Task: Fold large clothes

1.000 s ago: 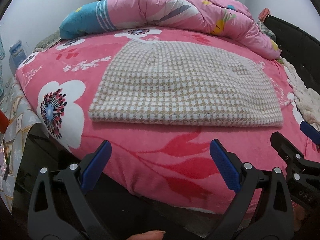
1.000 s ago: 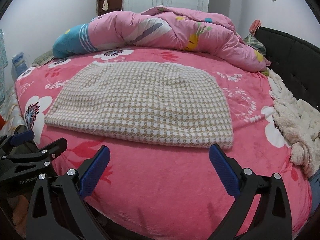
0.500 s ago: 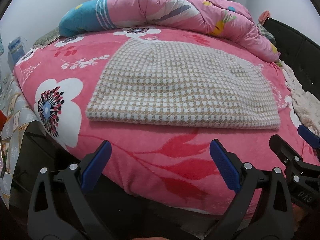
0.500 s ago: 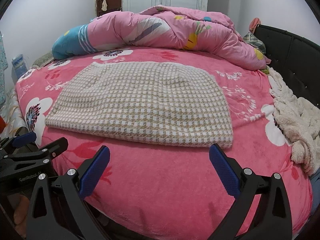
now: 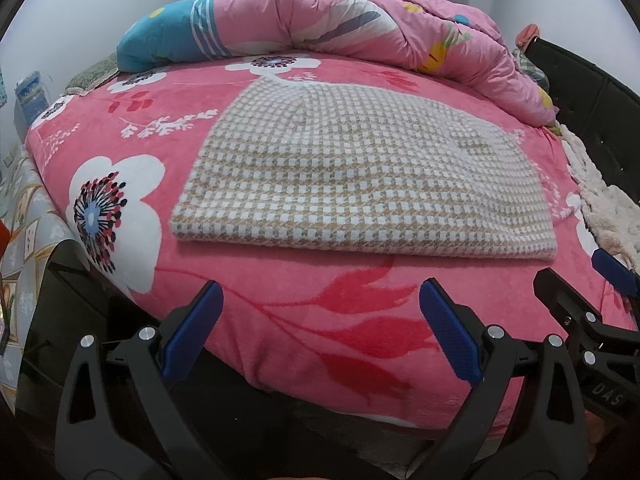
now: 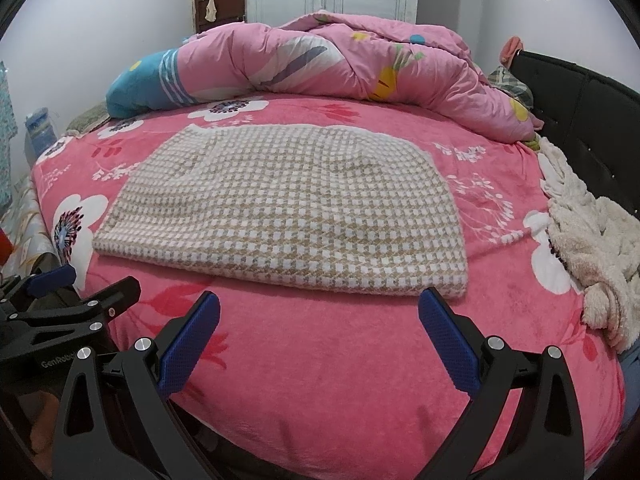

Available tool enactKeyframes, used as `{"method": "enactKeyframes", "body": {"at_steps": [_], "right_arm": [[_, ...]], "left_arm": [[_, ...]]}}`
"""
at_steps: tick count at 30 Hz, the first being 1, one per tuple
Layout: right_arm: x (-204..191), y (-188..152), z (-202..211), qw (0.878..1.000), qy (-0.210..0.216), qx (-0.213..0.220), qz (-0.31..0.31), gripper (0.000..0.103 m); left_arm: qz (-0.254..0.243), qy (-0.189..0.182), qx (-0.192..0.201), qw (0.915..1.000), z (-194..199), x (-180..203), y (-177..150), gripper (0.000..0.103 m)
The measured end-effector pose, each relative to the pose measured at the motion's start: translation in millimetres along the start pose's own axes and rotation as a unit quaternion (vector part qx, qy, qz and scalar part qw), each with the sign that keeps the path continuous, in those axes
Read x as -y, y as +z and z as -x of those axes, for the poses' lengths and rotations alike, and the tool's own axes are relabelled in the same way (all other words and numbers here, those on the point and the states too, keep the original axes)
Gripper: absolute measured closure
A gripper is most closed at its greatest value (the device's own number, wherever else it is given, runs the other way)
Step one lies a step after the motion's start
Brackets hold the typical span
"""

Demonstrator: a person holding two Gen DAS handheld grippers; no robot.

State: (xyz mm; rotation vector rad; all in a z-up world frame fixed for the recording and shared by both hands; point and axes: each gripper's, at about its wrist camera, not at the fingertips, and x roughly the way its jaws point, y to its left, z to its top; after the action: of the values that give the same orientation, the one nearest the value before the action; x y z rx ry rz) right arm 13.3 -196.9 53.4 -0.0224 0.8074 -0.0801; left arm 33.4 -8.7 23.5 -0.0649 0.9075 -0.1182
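Since the checked knit garment (image 5: 360,184) lies flat and already doubled just ahead of both claws, another fold is judged next, calling for grips on its near corners. Left claw (image 5: 318,332) and right claw (image 6: 318,334) are held wide apart, empty, over the plush pink blanket (image 6: 340,360).

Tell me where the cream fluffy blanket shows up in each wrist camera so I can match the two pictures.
Left wrist: cream fluffy blanket at the far right edge, beside the dark bed frame.
Right wrist: same blanket, right side, larger.
Shared landmark: checked garment, centred on the bed.
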Motion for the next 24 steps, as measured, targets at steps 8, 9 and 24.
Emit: {"method": "enactKeyframes", "body": {"at_steps": [8,9,24], "right_arm": [[-2.0,0.5,0.3,1.0,-0.001,-0.001,0.0,0.006],[-1.0,0.5,-0.2,1.0,0.0,0.0,0.0,0.006],[-2.8,1.2,-0.2,1.0,0.001,-0.002,-0.001,0.006]], "left_arm": [[0.002,-0.002,-0.001,1.0,-0.5,-0.5,-0.3,0.008],[0.002,-0.001,-0.001,1.0,-0.5,-0.4,-0.3,0.008],[0.006,-0.001,-0.005,1.0,-3.7,-2.2,-1.9,0.008]]}}
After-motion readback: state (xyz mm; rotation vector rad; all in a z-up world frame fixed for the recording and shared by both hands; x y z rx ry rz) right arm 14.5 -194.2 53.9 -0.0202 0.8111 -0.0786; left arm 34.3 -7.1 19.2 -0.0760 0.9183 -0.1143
